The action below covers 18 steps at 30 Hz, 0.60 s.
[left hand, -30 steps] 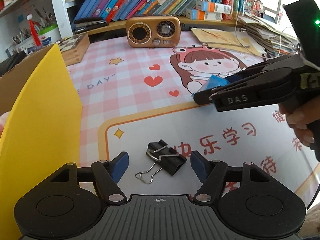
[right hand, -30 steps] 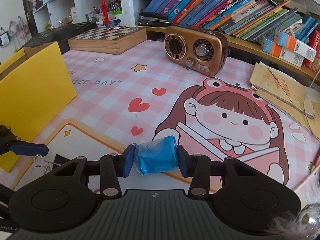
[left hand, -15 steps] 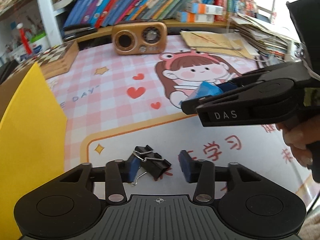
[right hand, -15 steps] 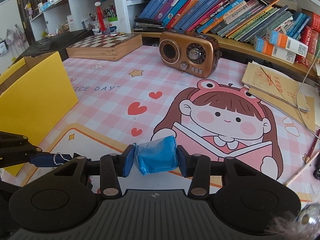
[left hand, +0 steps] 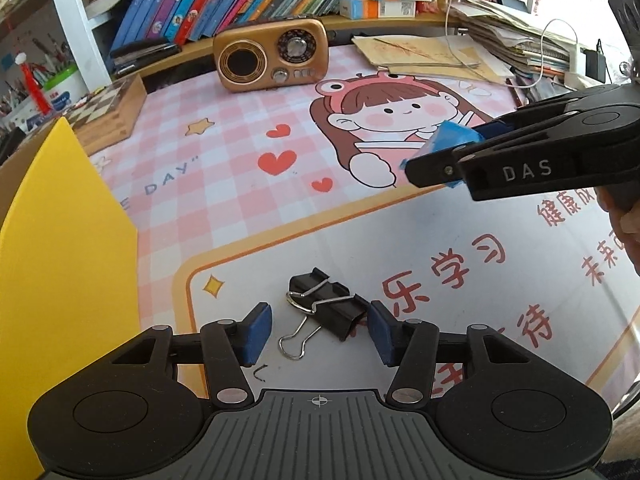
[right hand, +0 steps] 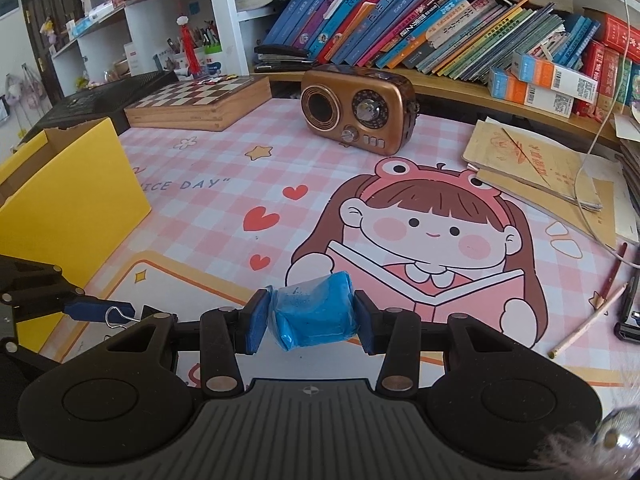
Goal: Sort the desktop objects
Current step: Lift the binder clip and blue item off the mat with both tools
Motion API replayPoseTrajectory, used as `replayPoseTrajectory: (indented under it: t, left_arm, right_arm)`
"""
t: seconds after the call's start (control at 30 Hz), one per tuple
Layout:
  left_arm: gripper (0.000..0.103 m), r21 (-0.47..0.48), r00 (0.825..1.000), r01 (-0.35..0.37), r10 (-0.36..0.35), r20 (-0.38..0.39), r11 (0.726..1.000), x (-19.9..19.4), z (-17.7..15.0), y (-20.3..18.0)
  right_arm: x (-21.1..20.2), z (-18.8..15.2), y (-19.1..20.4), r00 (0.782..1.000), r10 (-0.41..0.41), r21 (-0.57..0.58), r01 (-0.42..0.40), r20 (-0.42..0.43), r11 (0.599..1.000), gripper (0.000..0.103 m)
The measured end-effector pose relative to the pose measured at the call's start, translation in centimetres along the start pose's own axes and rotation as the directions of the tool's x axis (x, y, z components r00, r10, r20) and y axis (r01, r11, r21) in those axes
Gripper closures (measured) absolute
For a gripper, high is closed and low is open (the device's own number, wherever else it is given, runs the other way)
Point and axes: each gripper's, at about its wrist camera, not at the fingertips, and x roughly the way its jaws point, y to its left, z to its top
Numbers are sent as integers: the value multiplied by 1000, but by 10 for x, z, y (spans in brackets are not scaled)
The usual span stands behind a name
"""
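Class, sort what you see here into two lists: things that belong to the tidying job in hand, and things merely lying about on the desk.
In the job: blue packet in right gripper; black binder clip between left gripper fingers; yellow box.

Lying about: radio, chessboard box, pencil, paper stack.

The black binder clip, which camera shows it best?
The left wrist view: the black binder clip lies whole on the mat between the left gripper fingers, its wire handles visible. The right wrist view shows only one wire handle; the gripper body hides the rest.
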Motion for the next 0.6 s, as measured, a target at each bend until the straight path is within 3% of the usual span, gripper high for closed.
replayPoseTrajectory:
  t: [0.37,0.47,0.53,0.6]
  left_arm:
    - [51,77,996,-84,86,-24,993,-13,-8,-5]
    - [66,81,998,-59,61,-19,995,-13,-7,-5]
    - [82,79,999,-42,43,-18,996,-11,-4,-6]
    - [84,72,1000,-23,23,-8,997,-10,0,-10]
  right_arm:
    - [-1,-1,-3,1000,3,17,-3,7,1000,61]
    - [-1,-1,-3,1000,7,16,-7,6,1000,61]
    - [-1,0,-2,1000,8,13,-8,7,1000,61]
    - [-1,0,-2,1000,9,12,-9,8,1000,61]
